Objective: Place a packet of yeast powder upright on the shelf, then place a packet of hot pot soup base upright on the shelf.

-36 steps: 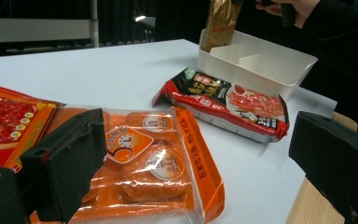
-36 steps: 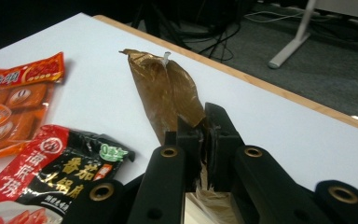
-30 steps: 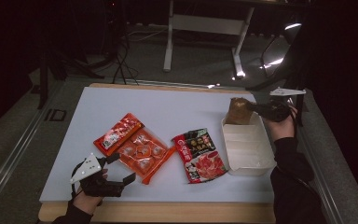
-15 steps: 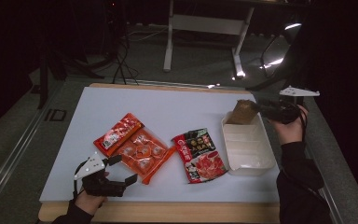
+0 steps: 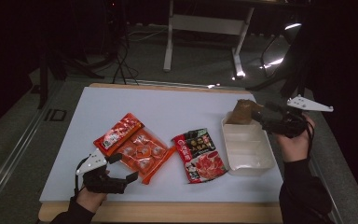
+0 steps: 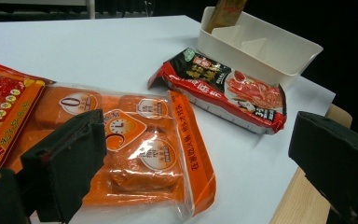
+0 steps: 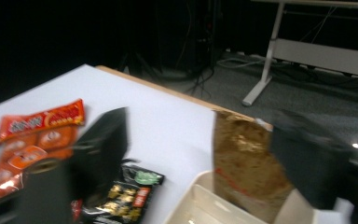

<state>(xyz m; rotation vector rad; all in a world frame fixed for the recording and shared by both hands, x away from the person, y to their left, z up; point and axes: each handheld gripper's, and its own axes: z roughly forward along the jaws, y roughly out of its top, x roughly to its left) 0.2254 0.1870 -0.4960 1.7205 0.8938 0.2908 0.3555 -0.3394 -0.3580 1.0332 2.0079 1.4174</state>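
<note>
Motion blur smears the right tongs [image 5: 260, 117], jaws just opening, off the brown packet [image 5: 240, 112] standing in the white tray's [image 5: 256, 163] far compartment; left tongs [image 5: 121, 169] gape, empty, near bench edge.
</note>
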